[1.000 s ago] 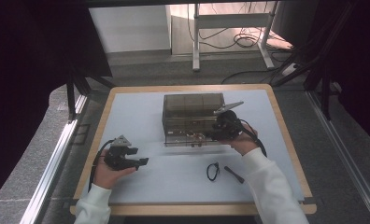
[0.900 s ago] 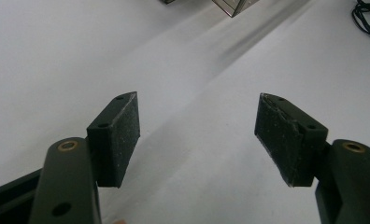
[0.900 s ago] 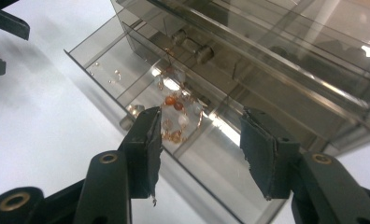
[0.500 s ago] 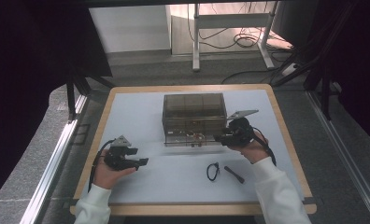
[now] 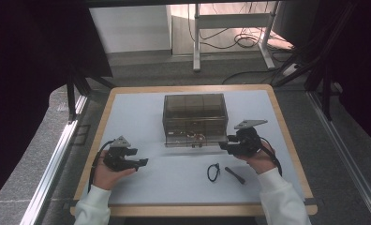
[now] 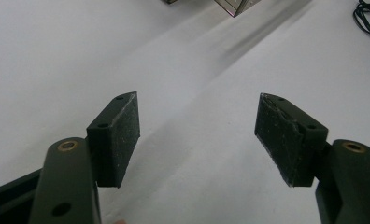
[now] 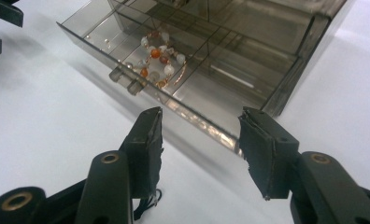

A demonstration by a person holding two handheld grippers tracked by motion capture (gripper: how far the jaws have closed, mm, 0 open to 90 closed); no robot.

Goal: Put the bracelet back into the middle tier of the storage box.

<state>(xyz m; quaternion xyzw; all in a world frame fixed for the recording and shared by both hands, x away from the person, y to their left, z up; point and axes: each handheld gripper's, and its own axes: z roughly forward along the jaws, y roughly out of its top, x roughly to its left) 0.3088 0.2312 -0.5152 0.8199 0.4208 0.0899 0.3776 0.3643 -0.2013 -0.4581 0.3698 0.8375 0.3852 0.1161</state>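
A smoky see-through drawer box point(image 5: 195, 112) stands mid-table. Its lowest drawer point(image 7: 103, 35) is pulled out and holds a beaded bracelet point(image 7: 157, 58) of orange and pale beads; the bracelet point(image 5: 195, 138) also shows from above. My right gripper point(image 5: 225, 145) sits at the box's front right corner. In the right gripper view its jaws point(image 7: 199, 140) stand open, and the drawer's front edge runs into the gap with no pad touching it. My left gripper point(image 5: 141, 162) rests at the table's left, open point(image 6: 197, 126) over bare white surface with nothing between its pads.
A black cord loop point(image 5: 213, 172) and a short black stick point(image 5: 234, 175) lie on the white tabletop point(image 5: 141, 112) in front of the box, near the right hand. The table has a wooden rim point(image 5: 286, 136). The left gripper point(image 7: 1, 18) shows far off in the right gripper view.
The right hand has moved to the right and toward the near edge, from the box's front to its front right corner. The left hand has stayed put.
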